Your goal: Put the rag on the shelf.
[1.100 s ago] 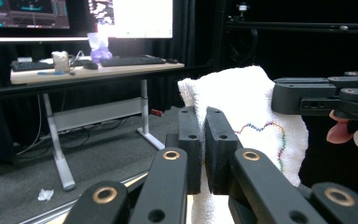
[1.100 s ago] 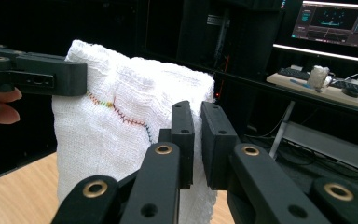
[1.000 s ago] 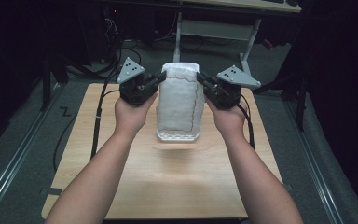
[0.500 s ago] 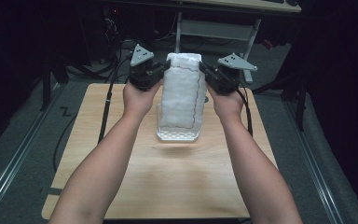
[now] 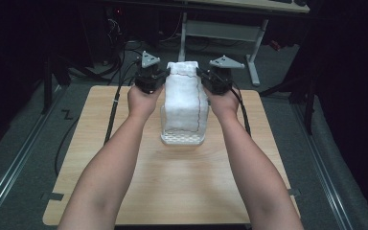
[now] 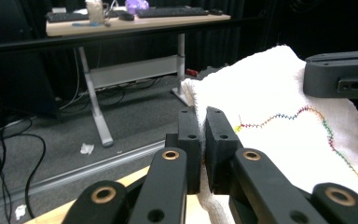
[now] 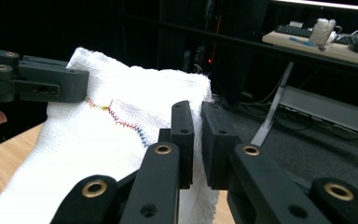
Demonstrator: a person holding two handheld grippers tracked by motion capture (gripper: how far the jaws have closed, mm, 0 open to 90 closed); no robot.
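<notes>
A white towel [image 5: 184, 100] with a wavy multicoloured stitched line hangs stretched upright between both grippers. Its lower end reaches into a clear plastic basket [image 5: 182, 140] on the wooden table [image 5: 172, 187]. My left gripper [image 5: 165, 76] is shut on the towel's top left corner, and my right gripper [image 5: 203, 76] is shut on the top right corner. In the left gripper view the jaws [image 6: 201, 116] pinch the towel's edge [image 6: 270, 107], with the other gripper [image 6: 340, 74] beyond. In the right gripper view the jaws [image 7: 198, 109] clamp the towel [image 7: 121, 140], and the left gripper [image 7: 51, 84] holds its far corner.
Cables [image 5: 112, 110] trail from both grippers across the table and the grey floor. A desk with metal legs [image 5: 256, 52] stands behind the table in the dark. A floor rail [image 5: 14, 167] runs along the left.
Both hands have moved away from me toward the table's far edge and drawn closer together. The towel stands taller and narrower above the basket.
</notes>
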